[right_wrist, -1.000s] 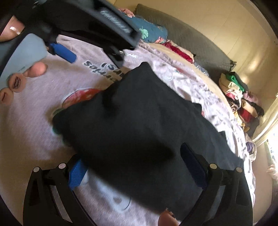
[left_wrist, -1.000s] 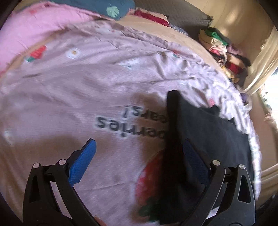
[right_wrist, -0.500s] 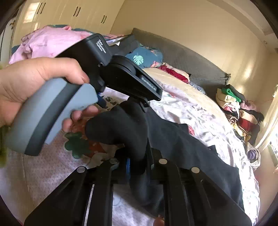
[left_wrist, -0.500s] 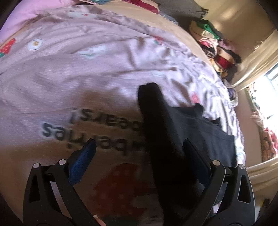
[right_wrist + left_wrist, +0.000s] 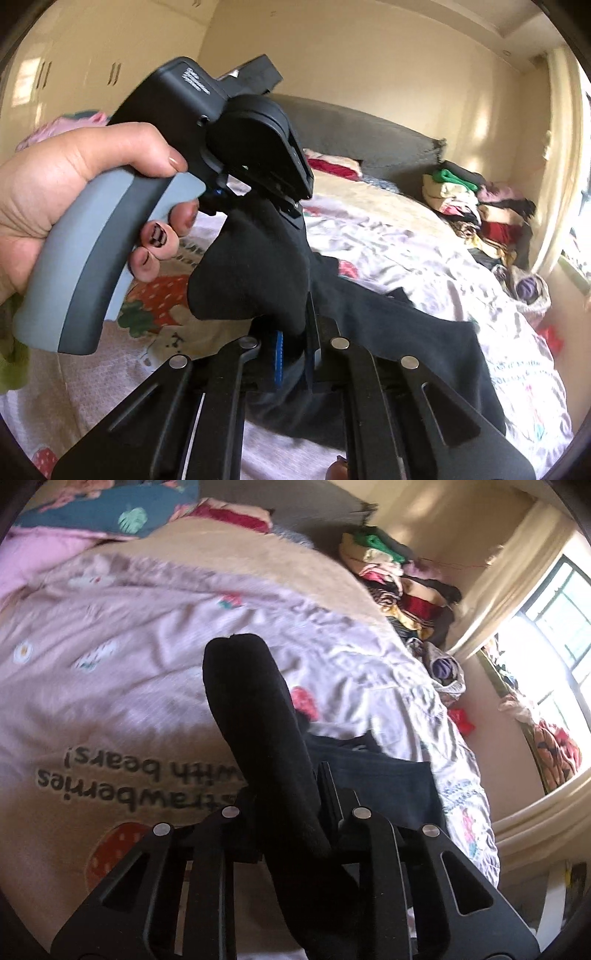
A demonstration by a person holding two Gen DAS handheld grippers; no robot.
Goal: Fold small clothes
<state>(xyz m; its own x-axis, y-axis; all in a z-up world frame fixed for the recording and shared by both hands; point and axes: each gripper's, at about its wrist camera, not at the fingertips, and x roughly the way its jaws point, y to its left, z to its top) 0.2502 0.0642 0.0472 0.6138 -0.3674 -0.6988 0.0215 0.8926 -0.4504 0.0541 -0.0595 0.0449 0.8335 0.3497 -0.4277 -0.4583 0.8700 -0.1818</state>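
Black garment pinched by both the left hand-held gripper and right hand-held gripper, its length trailing away right across the bed

Daylight enters from window at right, blown out to white glare. Walls warm, sunlit patches. Strong fisheye bending, dark vignette at corners. Bedspread softly motion-blurred; black garment underexposed, detail lost

One black fabric garment, two black two-finger grippers, one pink printed bedsheet, one far-right pile of folded clothes.
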